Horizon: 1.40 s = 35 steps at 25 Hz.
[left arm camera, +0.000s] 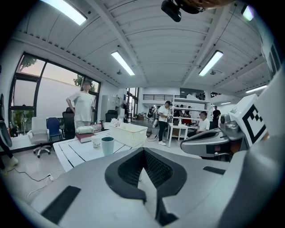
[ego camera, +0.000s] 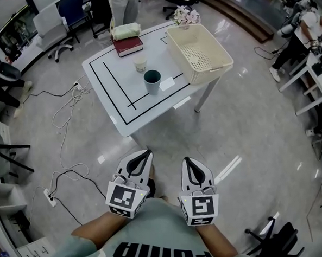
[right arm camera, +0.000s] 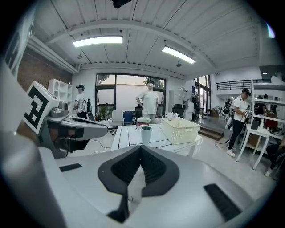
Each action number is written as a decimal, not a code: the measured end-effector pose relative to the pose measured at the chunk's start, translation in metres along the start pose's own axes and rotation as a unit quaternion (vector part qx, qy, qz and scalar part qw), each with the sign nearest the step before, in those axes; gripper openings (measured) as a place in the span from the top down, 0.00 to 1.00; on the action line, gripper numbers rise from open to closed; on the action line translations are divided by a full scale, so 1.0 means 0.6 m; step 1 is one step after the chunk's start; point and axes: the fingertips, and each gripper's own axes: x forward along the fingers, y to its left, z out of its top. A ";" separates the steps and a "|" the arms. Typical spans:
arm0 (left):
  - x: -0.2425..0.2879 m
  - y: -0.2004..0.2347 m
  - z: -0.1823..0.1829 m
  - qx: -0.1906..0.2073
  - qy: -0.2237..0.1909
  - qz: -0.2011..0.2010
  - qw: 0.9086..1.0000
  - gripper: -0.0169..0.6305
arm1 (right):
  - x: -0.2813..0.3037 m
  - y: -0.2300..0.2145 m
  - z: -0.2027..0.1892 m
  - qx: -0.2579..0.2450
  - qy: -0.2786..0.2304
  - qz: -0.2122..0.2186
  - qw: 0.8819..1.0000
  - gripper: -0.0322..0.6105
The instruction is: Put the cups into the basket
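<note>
Near and low, well short of the bench [ego camera: 106, 89]: left tongs [ego camera: 146, 152] pressed together on nothing, right tongs [ego camera: 186, 160] likewise closed and empty. On the bench, left to right: book [ego camera: 128, 45], white cup [ego camera: 140, 63], teal cup [ego camera: 152, 81] just nearer, basket [ego camera: 222, 61] at the far right end. Both cups upright, outside the basket. Seen from the left gripper view: both cups side by side. From the right gripper view: only the teal cup. From the head view alone: the basket's holed floor.
</note>
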 end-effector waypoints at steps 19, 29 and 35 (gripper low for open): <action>0.162 0.163 0.088 0.013 -0.020 -0.064 0.998 0.97 | 0.206 -0.058 0.137 -0.011 -0.003 -0.064 0.998 0.93; 0.182 0.234 0.086 -0.003 -0.020 -0.053 0.998 0.97 | 0.277 -0.043 0.165 -0.026 0.004 -0.056 0.998 0.93; 0.193 0.268 0.084 -0.012 -0.016 -0.021 1.000 0.97 | 0.327 -0.042 0.173 -0.038 0.007 -0.022 0.999 0.93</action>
